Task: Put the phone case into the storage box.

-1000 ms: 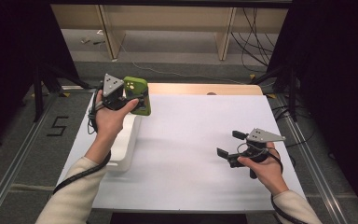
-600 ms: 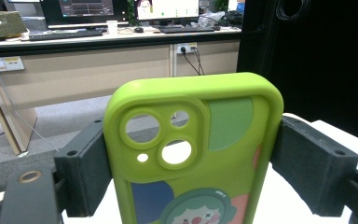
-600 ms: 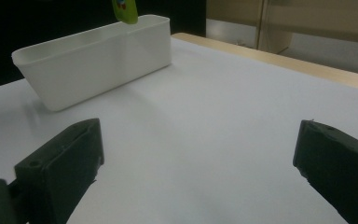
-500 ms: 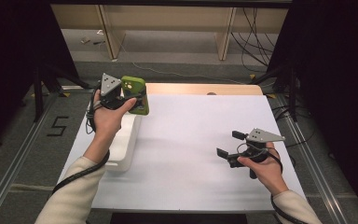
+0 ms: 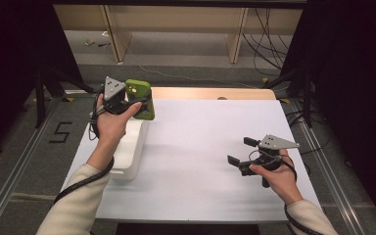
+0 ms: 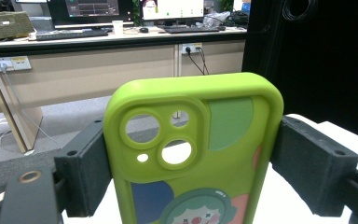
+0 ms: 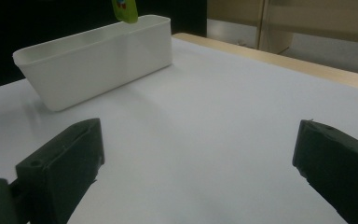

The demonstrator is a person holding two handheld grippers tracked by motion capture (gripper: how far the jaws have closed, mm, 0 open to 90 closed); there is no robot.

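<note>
While the white tub [image 5: 129, 149] sits at the left edge of the table [image 5: 200, 156], one green phone case [image 5: 141, 99] hangs in the air above the tub's far end, clenched across its width by the left gripper [image 5: 136, 103]. The count is short: one case, one tub, two grippers, two hands. The left hand [image 5: 110, 122] holds its gripper over the tub; the right hand [image 5: 276, 176] rests well to the right of the tub, near the table's right edge, with the right gripper [image 5: 239, 152] pointing back toward the tub, its jaws spread wide with nothing but bare table between them.

From the left gripper view come details the high view is too small to give: the case [image 6: 193, 154] stands upright, has four cut-out holes in its camera block, and carries a cartoon face with a red nose, pressed on both sides by the black pads [image 6: 314, 165]. The right gripper view adds the tub's [image 7: 98, 58] sloping side wall and open top, and the lower tip of the case [image 7: 125, 10] hanging just above the tub's far rim.
</note>
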